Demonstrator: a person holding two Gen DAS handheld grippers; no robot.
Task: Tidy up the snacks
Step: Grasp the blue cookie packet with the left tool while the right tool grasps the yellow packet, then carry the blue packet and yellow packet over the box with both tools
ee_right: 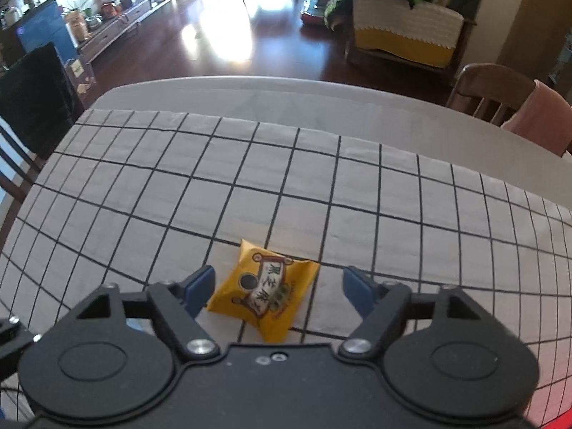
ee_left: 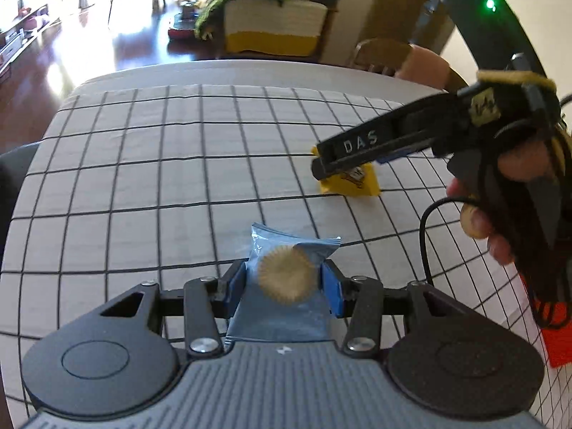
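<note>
A blue snack packet [ee_left: 286, 275] printed with a round biscuit sits between the blue pads of my left gripper [ee_left: 284, 287], which is shut on its sides, just above the checked tablecloth [ee_left: 161, 178]. A yellow snack packet [ee_right: 264, 293] lies flat on the cloth. My right gripper [ee_right: 279, 289] is lowered around it and open: the left pad [ee_right: 200, 286] is at the packet's edge and the right pad [ee_right: 357, 295] stands clear of it. The left wrist view shows the right gripper [ee_left: 318, 162] from the side, over the yellow packet [ee_left: 361, 186].
A person's hand [ee_left: 500, 221] holds the right gripper, with a black cable looping below it. An orange-red object [ee_left: 557, 343] lies at the cloth's right edge. A wooden chair with pink cloth [ee_right: 529, 107] stands past the table's far right edge.
</note>
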